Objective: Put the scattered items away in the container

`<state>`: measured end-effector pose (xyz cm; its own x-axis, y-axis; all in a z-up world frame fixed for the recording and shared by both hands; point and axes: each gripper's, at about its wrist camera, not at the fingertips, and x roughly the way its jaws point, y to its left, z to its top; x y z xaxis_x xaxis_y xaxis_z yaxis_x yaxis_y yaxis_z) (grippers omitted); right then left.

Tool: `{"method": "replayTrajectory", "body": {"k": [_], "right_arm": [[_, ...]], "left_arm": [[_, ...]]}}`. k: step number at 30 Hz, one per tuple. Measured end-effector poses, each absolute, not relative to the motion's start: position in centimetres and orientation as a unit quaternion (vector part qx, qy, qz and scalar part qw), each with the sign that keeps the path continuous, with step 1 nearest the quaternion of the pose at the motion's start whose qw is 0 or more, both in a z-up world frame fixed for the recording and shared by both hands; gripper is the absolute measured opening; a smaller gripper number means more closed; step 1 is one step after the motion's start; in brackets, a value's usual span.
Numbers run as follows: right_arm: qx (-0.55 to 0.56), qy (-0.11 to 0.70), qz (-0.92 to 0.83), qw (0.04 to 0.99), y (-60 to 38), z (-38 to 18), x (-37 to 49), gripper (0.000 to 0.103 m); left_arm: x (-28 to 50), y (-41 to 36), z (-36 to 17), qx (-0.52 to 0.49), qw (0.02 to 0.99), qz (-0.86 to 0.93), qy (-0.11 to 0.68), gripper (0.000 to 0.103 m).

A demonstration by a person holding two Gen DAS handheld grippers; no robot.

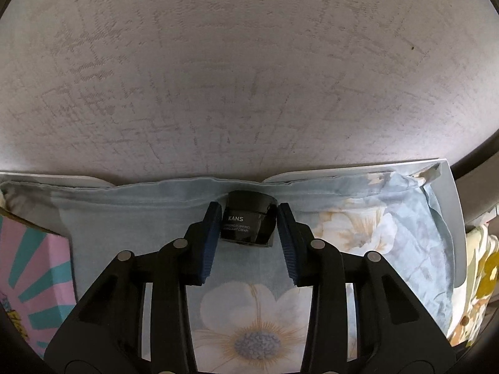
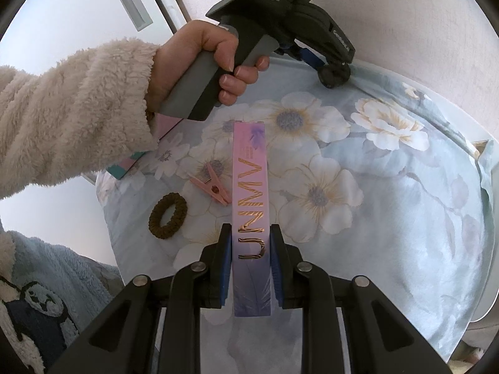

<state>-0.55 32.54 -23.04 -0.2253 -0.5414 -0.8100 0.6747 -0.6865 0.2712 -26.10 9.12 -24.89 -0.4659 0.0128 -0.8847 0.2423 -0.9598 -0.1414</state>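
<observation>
In the left wrist view my left gripper (image 1: 248, 215) is open around a small black KANS cream jar (image 1: 249, 218) that stands on the floral cloth near the table's far edge; the blue pads sit either side of it with small gaps. In the right wrist view my right gripper (image 2: 251, 240) is shut on a long pink-and-lilac UNNY box (image 2: 251, 187) and holds it over the cloth. A pink clothespin (image 2: 213, 187) and a brown hair tie (image 2: 168, 215) lie left of the box. The left gripper (image 2: 324, 62) shows at the far edge.
A pink-and-teal striped box (image 1: 34, 274) lies at the left on the cloth; part of it shows under the sleeve (image 2: 128, 165). The floral cloth (image 2: 389, 218) covers a white table (image 1: 449, 193) set against a grey textured wall (image 1: 249, 78).
</observation>
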Motion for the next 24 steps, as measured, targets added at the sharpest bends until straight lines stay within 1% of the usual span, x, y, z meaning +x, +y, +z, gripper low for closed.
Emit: {"method": "replayTrajectory", "body": {"k": [3, 7, 12, 20, 24], "right_arm": [[0.485, 0.062, -0.782, 0.386, 32.6, -23.2, -0.6, 0.021], [0.480, 0.051, -0.790, 0.378, 32.6, -22.9, -0.7, 0.021], [0.474, 0.031, -0.803, 0.360, 33.2, -22.0, -1.2, 0.021], [0.456, 0.011, -0.842, 0.289, 33.2, -18.2, -2.0, 0.021], [0.434, -0.003, -0.856, 0.280, 32.1, -15.1, -2.1, 0.021]], "left_arm": [[-25.8, 9.3, -24.8, 0.511, 0.068, -0.849, 0.117, 0.033], [-25.0, 9.1, -24.2, 0.508, 0.066, -0.850, 0.127, 0.033], [-23.5, 9.1, -22.0, 0.500, 0.063, -0.854, 0.133, 0.033], [-18.8, 9.5, -15.7, 0.475, 0.052, -0.869, 0.130, 0.033], [-13.1, 7.7, -12.7, 0.467, 0.059, -0.874, 0.117, 0.033]]}}
